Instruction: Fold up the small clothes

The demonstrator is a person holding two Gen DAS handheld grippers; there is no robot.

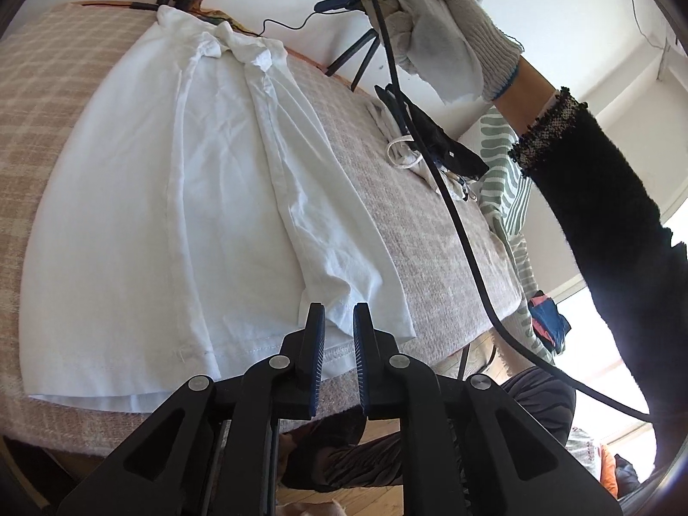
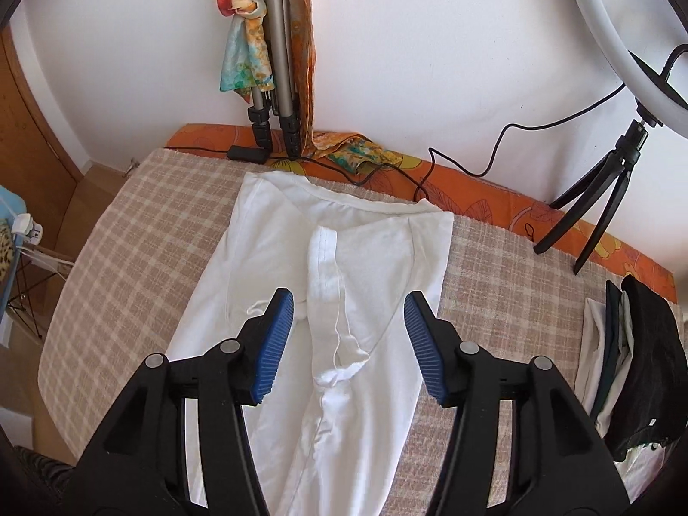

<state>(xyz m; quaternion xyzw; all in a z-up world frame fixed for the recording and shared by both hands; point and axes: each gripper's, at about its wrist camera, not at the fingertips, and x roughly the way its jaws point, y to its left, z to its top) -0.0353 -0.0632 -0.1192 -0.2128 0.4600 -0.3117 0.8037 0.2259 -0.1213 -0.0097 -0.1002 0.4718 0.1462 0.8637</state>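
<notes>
A white T-shirt [image 1: 172, 198] lies flat on the checked beige table cover [image 1: 51, 99], its sides folded in lengthwise. My left gripper [image 1: 339, 314] hovers over the shirt's near hem corner with its jaws a narrow gap apart and nothing between them. In the right wrist view the same shirt [image 2: 344, 266] runs away from me with a folded sleeve strip down its middle. My right gripper [image 2: 349, 301] is wide open above that strip and holds nothing. The gloved right hand [image 1: 438, 30] holding that gripper shows high in the left wrist view.
A pile of folded black and white clothes [image 2: 632, 365] sits at the table's right edge, also in the left wrist view [image 1: 430, 142]. A ring light on a small tripod [image 2: 602, 198], a tall tripod [image 2: 275, 86] with scarves and cables stand along the far wall. A black cable [image 1: 464, 236] hangs across.
</notes>
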